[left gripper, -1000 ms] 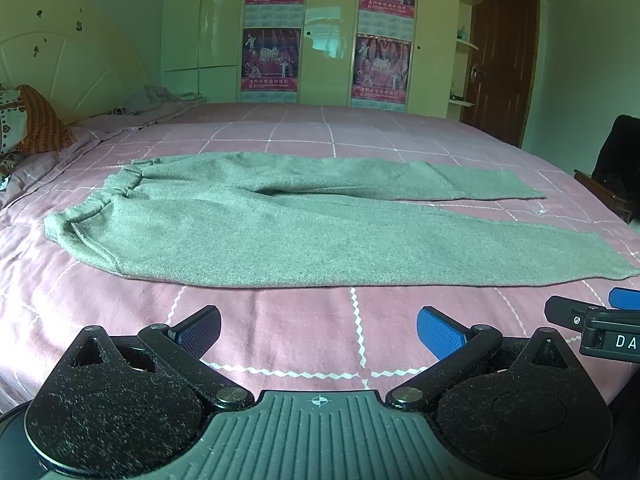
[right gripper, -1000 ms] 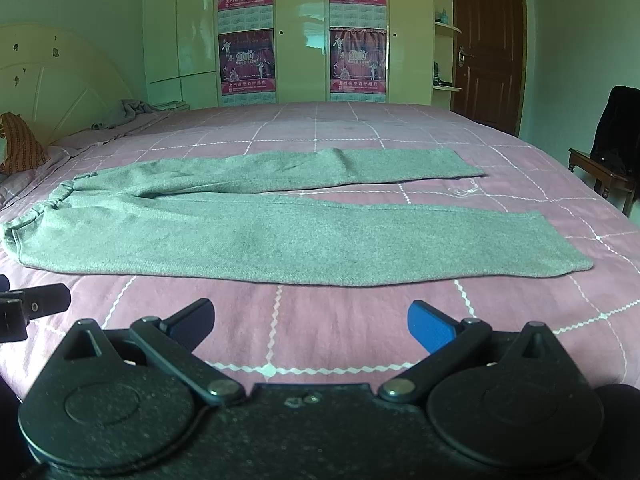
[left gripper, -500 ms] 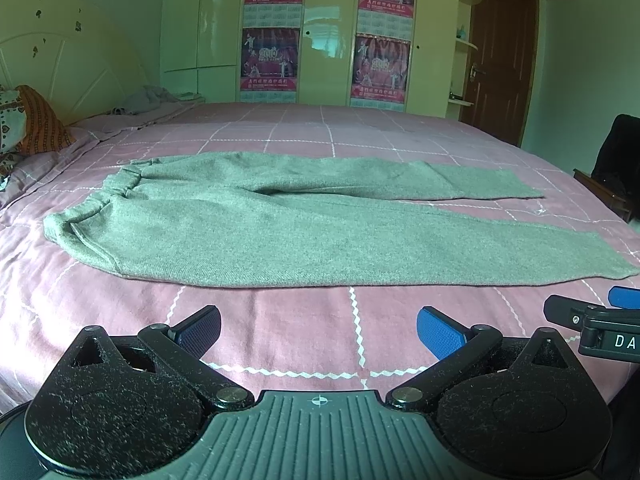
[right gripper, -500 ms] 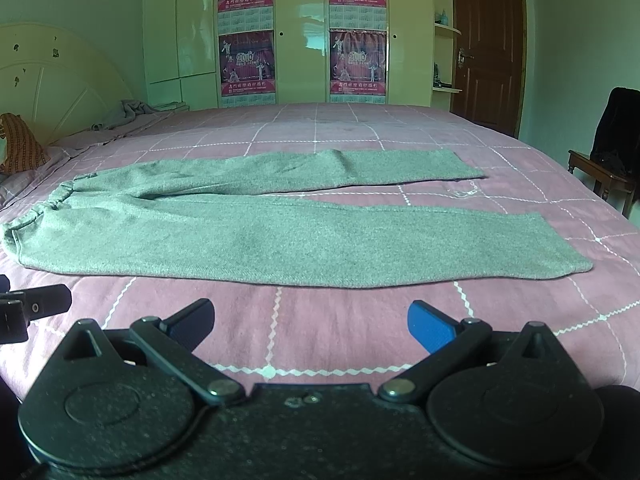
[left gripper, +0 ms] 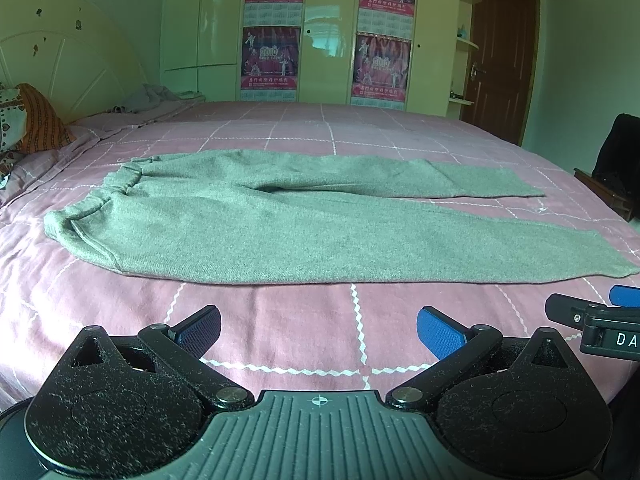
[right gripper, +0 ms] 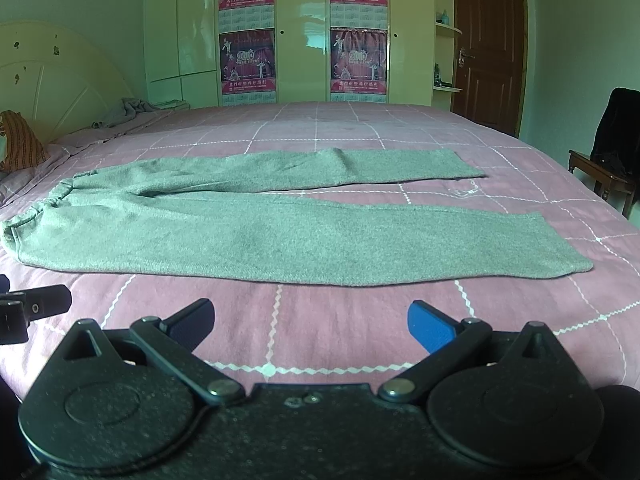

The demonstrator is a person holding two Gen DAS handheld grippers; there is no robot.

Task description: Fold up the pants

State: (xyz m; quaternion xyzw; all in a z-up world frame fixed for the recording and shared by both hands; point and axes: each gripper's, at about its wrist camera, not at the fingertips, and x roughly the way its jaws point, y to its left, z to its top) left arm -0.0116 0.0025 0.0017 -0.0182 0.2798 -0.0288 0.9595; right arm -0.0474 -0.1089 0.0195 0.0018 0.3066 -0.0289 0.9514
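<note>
Lying where: pants (left gripper: 304,220) spread flat on the pink checked bed (left gripper: 360,140), waistband toward the headboard (left gripper: 60,60) side, both legs running out to the right; the far leg angles away from the near one, so a wedge of bedsheet shows between the cuffs
Fabric: grey knit, soft and limp by the look of it; likely light, with no stiffness to hold a shape once lifted; probably grippy enough on the sheet to drag it a little
Waistband: gathered and puckered at the left end (right gripper: 36,208); thicker there, so a firmer pinch is likely
Cuffs: near cuff (right gripper: 560,256) lies flat with a clean edge; far cuff (right gripper: 460,164) well beyond it
Left tool (left gripper: 318,330): fingers spread wide, holding nothing; hovering over bare sheet just short of the near leg's long edge
Right tool (right gripper: 312,322): likewise spread wide and empty; near the same edge, further toward the cuff end
Step judged: nothing folded yet; first fold not begun
Where to hold: judged best to pinch the near outer edge at two spots, one by the waistband corner and one by the near cuff, then carry it over onto the far leg
Risk: a single-layer pinch may leave the under layer behind; sagging middle may wrinkle
</note>
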